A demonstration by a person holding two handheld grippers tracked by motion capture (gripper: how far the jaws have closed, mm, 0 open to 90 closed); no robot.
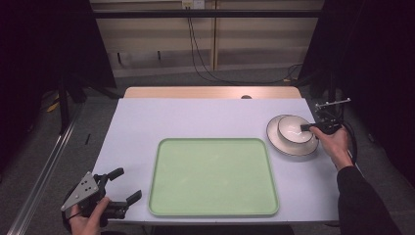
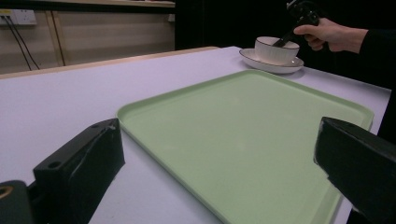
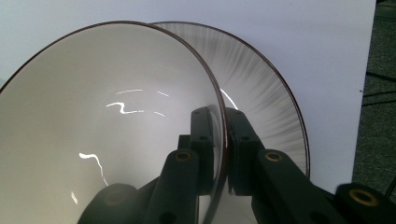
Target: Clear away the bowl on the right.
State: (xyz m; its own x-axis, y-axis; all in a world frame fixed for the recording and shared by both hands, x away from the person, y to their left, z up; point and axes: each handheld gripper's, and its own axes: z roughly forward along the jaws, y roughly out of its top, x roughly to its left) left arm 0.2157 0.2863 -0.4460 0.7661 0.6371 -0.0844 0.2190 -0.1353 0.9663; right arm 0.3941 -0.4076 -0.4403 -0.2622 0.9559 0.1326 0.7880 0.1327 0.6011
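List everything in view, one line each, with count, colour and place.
flat rectangular tray: one, pale green, centre of the table, nothing on it.
ceramic bowl with dark rim: one, white, standing on the plate at the table's far right.
ceramic plate with dark rim: one, white, under the bowl.
table: one, white top, wooden strip at the far edge.
left gripper: one, black, near left corner, jaws apart.
right gripper: one, black, jaws closed on the bowl's rim.

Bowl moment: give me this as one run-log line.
right gripper: jaws shut on bowl rim | bowl on plate | left gripper: open, idle by tray | tray empty
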